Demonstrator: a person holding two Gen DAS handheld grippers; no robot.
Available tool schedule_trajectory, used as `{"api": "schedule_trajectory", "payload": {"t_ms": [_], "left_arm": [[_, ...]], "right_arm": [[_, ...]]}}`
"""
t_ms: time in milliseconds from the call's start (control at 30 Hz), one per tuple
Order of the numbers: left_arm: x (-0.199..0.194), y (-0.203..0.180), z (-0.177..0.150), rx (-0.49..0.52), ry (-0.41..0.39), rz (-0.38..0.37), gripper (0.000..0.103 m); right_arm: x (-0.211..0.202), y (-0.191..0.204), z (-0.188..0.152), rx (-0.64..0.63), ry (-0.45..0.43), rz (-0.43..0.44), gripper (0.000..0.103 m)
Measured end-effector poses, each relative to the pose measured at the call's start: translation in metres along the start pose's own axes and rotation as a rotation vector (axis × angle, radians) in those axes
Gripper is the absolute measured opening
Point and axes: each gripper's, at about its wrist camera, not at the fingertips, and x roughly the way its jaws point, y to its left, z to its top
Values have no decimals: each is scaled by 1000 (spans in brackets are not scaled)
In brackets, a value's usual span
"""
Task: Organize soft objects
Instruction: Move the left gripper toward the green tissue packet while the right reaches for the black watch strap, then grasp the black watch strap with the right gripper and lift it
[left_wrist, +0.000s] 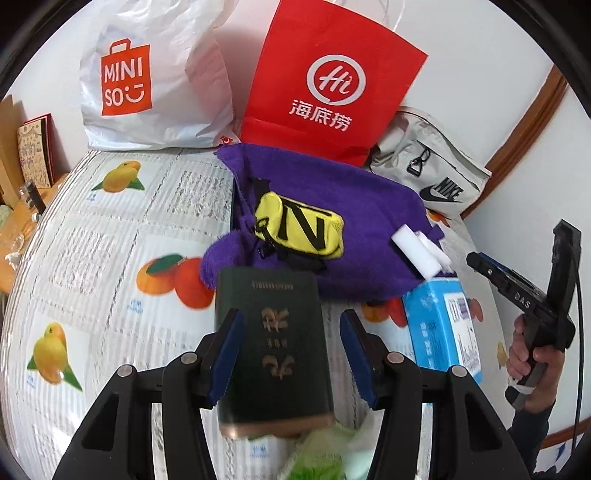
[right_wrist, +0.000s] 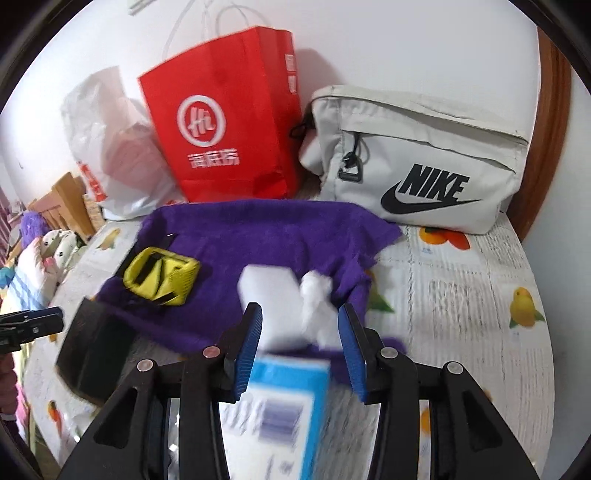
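A purple towel (left_wrist: 332, 229) is spread on the fruit-printed table cover (left_wrist: 110, 240), ahead of both grippers, and it seems to serve as the collecting spot. Three soft things are already laid on it: a yellow pouch (left_wrist: 299, 230) just beyond the left gripper (left_wrist: 291, 354), a white sponge block (right_wrist: 269, 306) directly ahead of the right gripper (right_wrist: 299, 352), and a tuft of cotton (right_wrist: 317, 295) touching the sponge's right side. That part of the sorting can be judged done.

The right gripper's jaws stand apart with nothing pressed between the pads — the sponge and cotton lie just past the fingertips, and a blue box (right_wrist: 284, 410) is seen blurred beneath them. The box looks rigid, so it probably belongs elsewhere.

The left gripper is half open around a dark green book (left_wrist: 273, 350). Its left pad lies against the book's edge, while a clear gap is seen at the right pad, so whether the book is truly held cannot be told. A pale green soft thing (left_wrist: 325, 454) lies under the left gripper, close to the camera — it is not yet on the towel and is judged to be what remains.

Behind the towel, a red paper bag (left_wrist: 332, 81), a white plastic bag (left_wrist: 155, 74) and a grey sports bag (right_wrist: 417, 162) stand against the wall, untouched.
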Motion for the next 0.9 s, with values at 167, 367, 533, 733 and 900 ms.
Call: {"api": "schedule_trajectory", "payload": {"t_ms": [167,367,533,733,900], "left_arm": [[-13,-7,-23,20,4,-6,52],[-28,-9,-50,28,-1,-1,52],[-37,-5,-70,25,-4,22,52],[-43,3,-91,12,-12,27,56],[-44,11,-102,5,-10,23,56]], "right_arm": [[-32,19,-32,-3,-5,30,43],[-59,44,-76,-5,18,88,43],[-74,75,-110,-38,44,120,43],[-73,99,-140,-40,86,147,43],[-65,115,-156,-31,116,122,43]]}}
